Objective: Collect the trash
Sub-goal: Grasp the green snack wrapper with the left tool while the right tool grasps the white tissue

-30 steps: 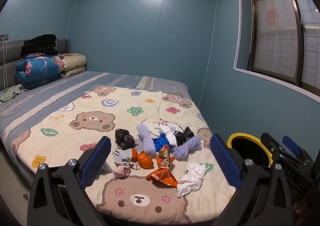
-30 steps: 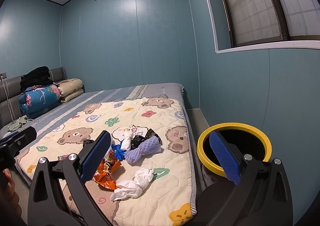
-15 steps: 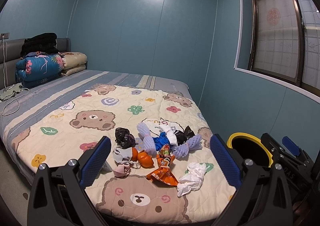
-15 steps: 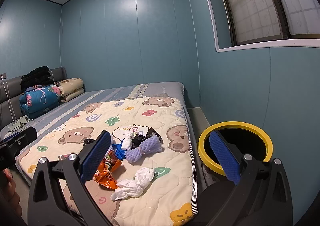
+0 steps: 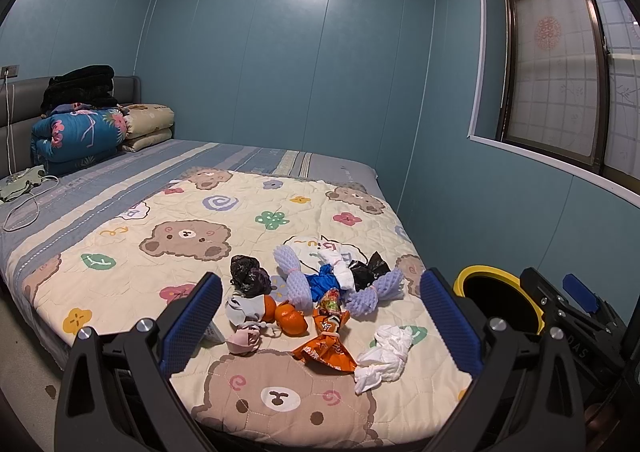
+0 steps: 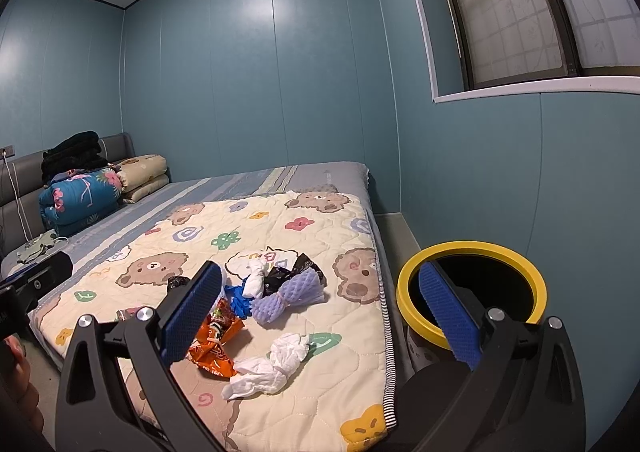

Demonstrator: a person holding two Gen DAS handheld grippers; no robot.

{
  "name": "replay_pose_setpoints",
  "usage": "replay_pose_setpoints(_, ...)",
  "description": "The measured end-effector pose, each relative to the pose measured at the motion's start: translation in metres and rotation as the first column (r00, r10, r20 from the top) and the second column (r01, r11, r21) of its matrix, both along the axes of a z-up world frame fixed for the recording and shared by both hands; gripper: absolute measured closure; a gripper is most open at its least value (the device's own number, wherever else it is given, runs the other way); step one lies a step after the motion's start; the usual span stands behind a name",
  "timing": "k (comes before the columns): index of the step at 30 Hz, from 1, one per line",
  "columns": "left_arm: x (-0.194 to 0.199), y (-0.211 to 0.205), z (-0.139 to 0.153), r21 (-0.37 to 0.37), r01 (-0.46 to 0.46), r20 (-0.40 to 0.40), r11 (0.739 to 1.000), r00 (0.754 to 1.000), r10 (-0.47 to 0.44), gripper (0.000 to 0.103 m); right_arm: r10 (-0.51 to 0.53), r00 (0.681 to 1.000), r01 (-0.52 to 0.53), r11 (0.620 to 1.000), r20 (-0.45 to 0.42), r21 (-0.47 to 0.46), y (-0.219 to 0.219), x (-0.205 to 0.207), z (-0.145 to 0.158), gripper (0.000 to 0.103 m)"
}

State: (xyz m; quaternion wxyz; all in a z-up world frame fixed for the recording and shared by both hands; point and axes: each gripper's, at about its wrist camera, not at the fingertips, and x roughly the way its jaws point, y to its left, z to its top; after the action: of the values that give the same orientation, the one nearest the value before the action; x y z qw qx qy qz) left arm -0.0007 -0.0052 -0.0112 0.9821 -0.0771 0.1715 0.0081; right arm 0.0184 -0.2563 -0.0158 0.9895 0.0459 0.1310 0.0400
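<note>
A pile of trash lies on the bear-print quilt: a crumpled white tissue, an orange snack wrapper, two purple foam nets, a black bag, orange peel, blue and white scraps. A yellow-rimmed black bin stands beside the bed on the right. My left gripper is open, above the near bed edge, short of the pile. My right gripper is open, between the tissue and the bin.
Folded quilts and a black garment are stacked at the headboard. A cable and charger lie at the far left of the bed. The blue wall and window close the right side. A narrow floor strip runs between bed and wall.
Both views have shifted only slightly; the grippers stay open and the trash has not moved.
</note>
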Motion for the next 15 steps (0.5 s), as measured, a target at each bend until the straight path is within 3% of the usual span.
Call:
replay_pose_setpoints(8, 0.004, 0.006, -0.002, -0.002, -0.015, -0.018, 1.000, 1.000, 0.015, 0.007, -0.017, 1.000, 0.017, 1.000, -0.005, -0.001, 0.000, 0.001, -0.002, 0.008)
replay_pose_setpoints(15, 0.030, 0.033, -0.018, -0.038, -0.039, -0.132, 0.999, 0.991, 0.034, 0.007, 0.064, 0.993, -0.066, 0.998, -0.096, -0.020, 0.001, 0.031, -0.006, 0.008)
